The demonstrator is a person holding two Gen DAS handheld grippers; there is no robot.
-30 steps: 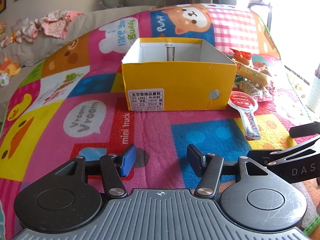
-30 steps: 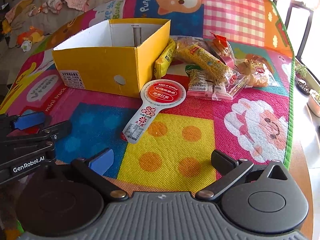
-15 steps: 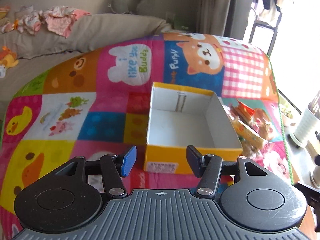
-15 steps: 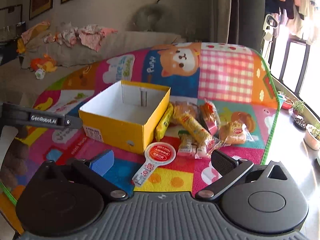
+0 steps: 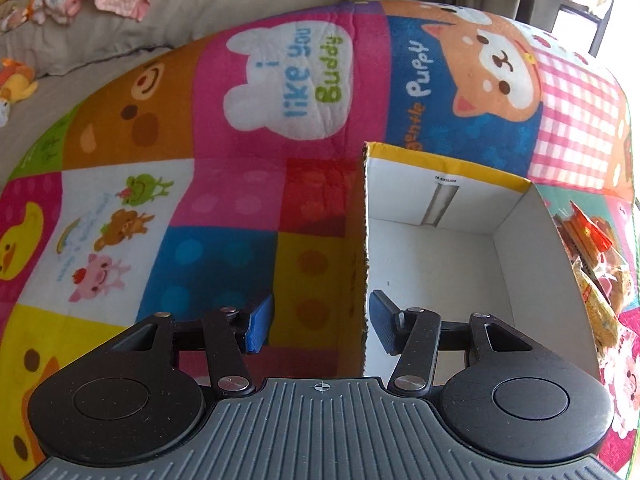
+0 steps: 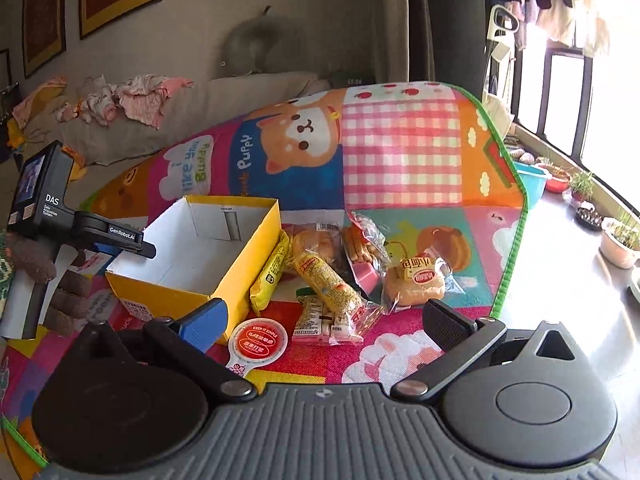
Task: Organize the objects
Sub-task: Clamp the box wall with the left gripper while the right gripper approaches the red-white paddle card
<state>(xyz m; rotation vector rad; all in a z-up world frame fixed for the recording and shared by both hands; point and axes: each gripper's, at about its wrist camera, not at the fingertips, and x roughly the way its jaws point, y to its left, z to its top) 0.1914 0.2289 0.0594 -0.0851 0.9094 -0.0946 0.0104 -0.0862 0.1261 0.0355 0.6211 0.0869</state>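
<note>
A bright patchwork play mat (image 6: 400, 152) covers the whole work surface, and everything to be sorted lies on it. The biggest thing on it is the yellow box (image 5: 448, 248), open-topped and white inside with nothing in it, so it looks like the container the loose items are meant to go into. The left gripper (image 5: 320, 322) sits low over the box's left wall (image 5: 366, 240), one pad outside and one inside, jaws parted with the cardboard edge between them but not yet pinched; judging by that straddle, it is placed to steady or shift the box while the other hand loads it. The right gripper (image 6: 324, 320) hangs back and higher, spread wide and holding nothing, facing the pile as if choosing a first pick. That pile lies just beside the box's right wall: a long corn-patterned snack pack (image 6: 328, 280), a wrapped bun (image 6: 416, 280), a yellow snack stick (image 6: 272, 272) leaning against the box, a flat biscuit packet (image 6: 320, 320), and nearest the right claw a red round-headed paddle-shaped packet (image 6: 256, 342). None of the items is in the box yet, so the sorting appears barely begun.
</note>
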